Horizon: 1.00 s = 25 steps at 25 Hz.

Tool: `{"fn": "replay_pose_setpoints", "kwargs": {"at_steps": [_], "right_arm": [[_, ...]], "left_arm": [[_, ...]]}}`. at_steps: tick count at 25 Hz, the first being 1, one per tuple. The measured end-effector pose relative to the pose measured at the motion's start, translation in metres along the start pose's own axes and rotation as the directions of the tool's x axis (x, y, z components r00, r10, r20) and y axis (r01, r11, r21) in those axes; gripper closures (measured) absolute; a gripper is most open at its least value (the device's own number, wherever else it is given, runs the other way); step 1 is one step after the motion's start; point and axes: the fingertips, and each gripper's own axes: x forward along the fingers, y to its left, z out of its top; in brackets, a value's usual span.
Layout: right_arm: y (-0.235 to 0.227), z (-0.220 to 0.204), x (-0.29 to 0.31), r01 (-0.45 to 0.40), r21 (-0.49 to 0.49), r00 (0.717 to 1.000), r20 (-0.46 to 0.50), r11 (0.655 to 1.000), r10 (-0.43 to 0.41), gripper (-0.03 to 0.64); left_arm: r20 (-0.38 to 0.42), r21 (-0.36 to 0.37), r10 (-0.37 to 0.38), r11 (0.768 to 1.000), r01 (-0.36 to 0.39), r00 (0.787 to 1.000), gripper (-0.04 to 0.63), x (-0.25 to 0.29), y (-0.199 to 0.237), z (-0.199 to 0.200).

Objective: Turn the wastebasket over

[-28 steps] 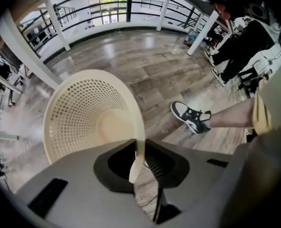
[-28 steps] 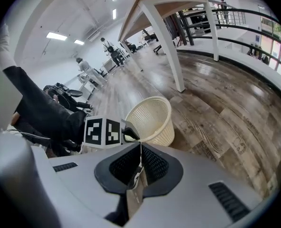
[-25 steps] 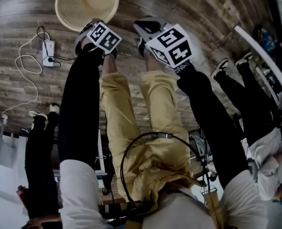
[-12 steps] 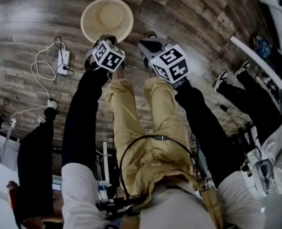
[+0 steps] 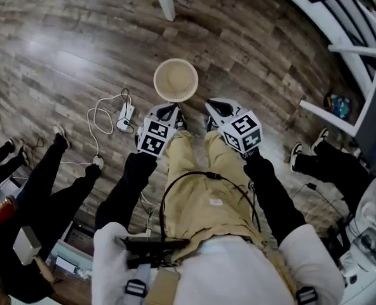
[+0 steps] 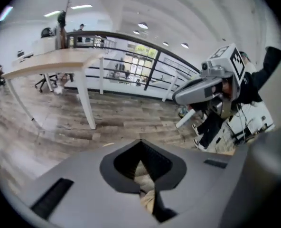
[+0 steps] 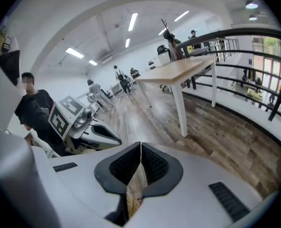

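Standing over wastebasket [image 5: 175, 80]: it sits on floor [image 5: 61, 56], untouched, which end is up unclear. Left gripper [image 5: 167, 111] closed, empty. Right gripper [image 5: 215, 106] closed, empty. Both held high, near side of wastebasket; likely between steps, hence nothing gripped.

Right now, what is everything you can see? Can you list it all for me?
wastebasket: one, cream, on the floor just ahead of the tools
power strip: one, white with a looping white cable, on the floor left of the wastebasket
table: one, pale wood top, white legs, beyond the wastebasket
railing: one, black, along the room's edge
floor: grey-brown wood planks
bystanders: at least two, black trousers, at both sides
trousers: tan, the person's own
left tool: grey, shut, empty
right tool: grey, shut, empty
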Motion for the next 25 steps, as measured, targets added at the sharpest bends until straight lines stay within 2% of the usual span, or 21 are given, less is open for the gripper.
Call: {"fn": "replay_pose_setpoints", "kwargs": {"at_steps": [3, 6, 11, 14, 17, 19, 22, 25], "right_arm": [[0.032, 0.046, -0.048, 0.003, -0.043, 0.997, 0.077, 0.999, 0.001, 0.595], [0.055, 0.092, -0.09, 0.012, -0.115, 0.984, 0.177, 0.993, 0.009, 0.595], [0.092, 0.16, -0.146, 0.057, -0.16, 0.938, 0.348, 0.986, 0.002, 0.595], [0.119, 0.213, -0.157, 0.055, -0.22, 0.901, 0.431, 0.974, 0.046, 0.597], [0.131, 0.243, -0.178, 0.05, -0.268, 0.873, 0.479, 0.962, 0.088, 0.597], [0.133, 0.257, -0.192, 0.061, -0.285, 0.854, 0.511, 0.957, 0.098, 0.597], [0.153, 0.275, -0.197, 0.069, -0.308, 0.824, 0.554, 0.949, 0.12, 0.597], [0.175, 0.291, -0.193, 0.067, -0.344, 0.808, 0.57, 0.937, 0.151, 0.597]], "left_arm": [[0.141, -0.126, 0.061, 0.991, -0.043, 0.988, 0.595, -0.061, -0.017, 0.039], [0.273, -0.195, 0.134, 0.977, -0.082, 0.953, 0.595, -0.105, -0.031, 0.083], [0.441, -0.175, 0.203, 0.975, -0.137, 0.874, 0.595, -0.176, -0.055, 0.147], [0.535, -0.162, 0.251, 0.968, -0.193, 0.807, 0.595, -0.224, -0.045, 0.182], [0.596, -0.187, 0.292, 0.956, -0.224, 0.748, 0.595, -0.256, -0.048, 0.209], [0.628, -0.206, 0.296, 0.955, -0.213, 0.72, 0.595, -0.267, -0.052, 0.222], [0.652, -0.22, 0.301, 0.953, -0.207, 0.696, 0.595, -0.29, -0.048, 0.221], [0.657, -0.242, 0.333, 0.943, -0.229, 0.677, 0.595, -0.313, -0.038, 0.213]]}}
